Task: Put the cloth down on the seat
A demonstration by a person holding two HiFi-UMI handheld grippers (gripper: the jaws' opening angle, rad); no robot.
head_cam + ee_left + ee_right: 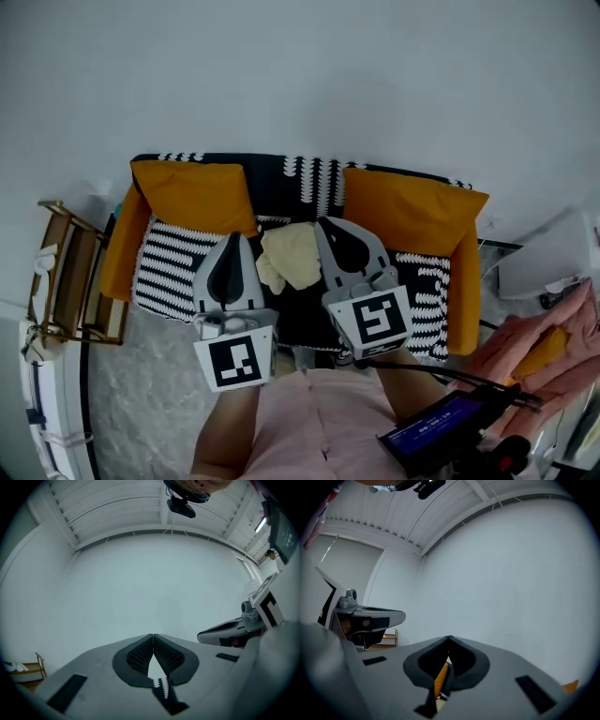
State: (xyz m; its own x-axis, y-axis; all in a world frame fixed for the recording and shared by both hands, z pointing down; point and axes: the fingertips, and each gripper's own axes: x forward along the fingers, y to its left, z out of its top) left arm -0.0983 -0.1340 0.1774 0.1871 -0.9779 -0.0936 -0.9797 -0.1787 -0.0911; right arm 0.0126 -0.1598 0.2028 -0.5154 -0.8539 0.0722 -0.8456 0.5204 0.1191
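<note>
A pale yellow cloth (289, 258) lies crumpled on the middle of the sofa seat (169, 264), which has a black-and-white patterned cover. My left gripper (234, 238) hovers just left of the cloth, my right gripper (324, 225) just right of it. Both point toward the sofa back and the white wall. In the left gripper view the jaws meet at their tips (153, 635) with nothing between them. The right gripper (449, 638) in its own view is likewise shut and empty, with only a sliver of orange showing behind the jaws.
Two orange cushions (192, 195) (408, 214) lean on the sofa back. A wooden rack (70, 281) stands left of the sofa. Pink clothing (553, 347) is piled at the right, near a small dark device with a screen (441, 427).
</note>
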